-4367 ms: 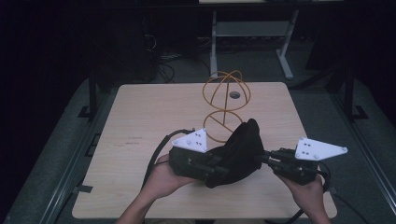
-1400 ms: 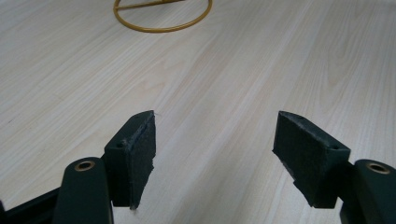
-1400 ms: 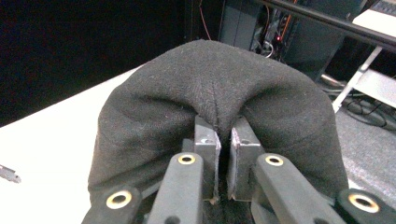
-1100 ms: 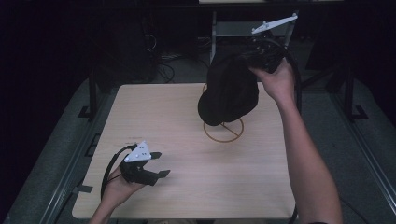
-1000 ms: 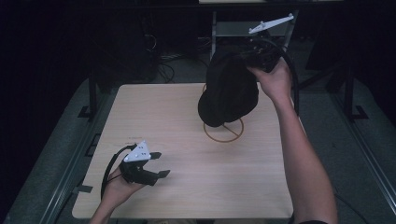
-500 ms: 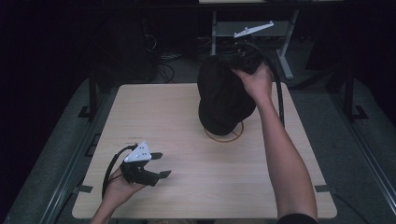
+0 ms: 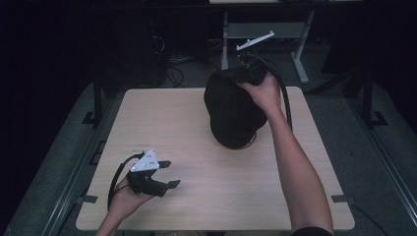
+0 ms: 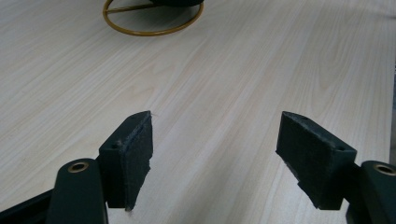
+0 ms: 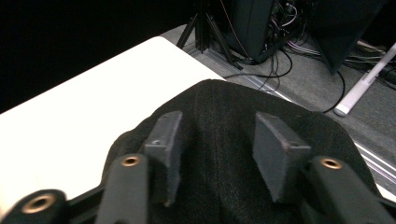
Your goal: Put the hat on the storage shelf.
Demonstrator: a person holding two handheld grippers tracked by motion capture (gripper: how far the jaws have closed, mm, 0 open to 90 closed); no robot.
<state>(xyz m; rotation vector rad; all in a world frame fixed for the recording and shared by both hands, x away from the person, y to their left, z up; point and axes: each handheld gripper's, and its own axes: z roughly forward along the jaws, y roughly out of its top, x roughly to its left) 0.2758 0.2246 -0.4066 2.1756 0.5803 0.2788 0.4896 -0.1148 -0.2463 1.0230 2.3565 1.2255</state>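
Right hand-held gripper (image 9: 212, 154) jaws apart w/ black hat (image 7: 233, 110) cloth between, hat draped over gold stand (image 8: 153, 18). Left hand-held gripper (image 8: 219, 161) spread, empty, near bench (image 7: 196, 128) edge. Risk: letting go off-centre, hat slides off stand

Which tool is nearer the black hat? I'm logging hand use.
Right. The right tool sits on the black hat at the table's far side; the left tool rests apart, near the front edge.

One table (image 7: 196, 128) carries one black hat (image 7: 231, 110) on one gold wire stand (image 8: 152, 31) near its far edge. Two grippers: left (image 7: 164, 173), right (image 9: 212, 149).
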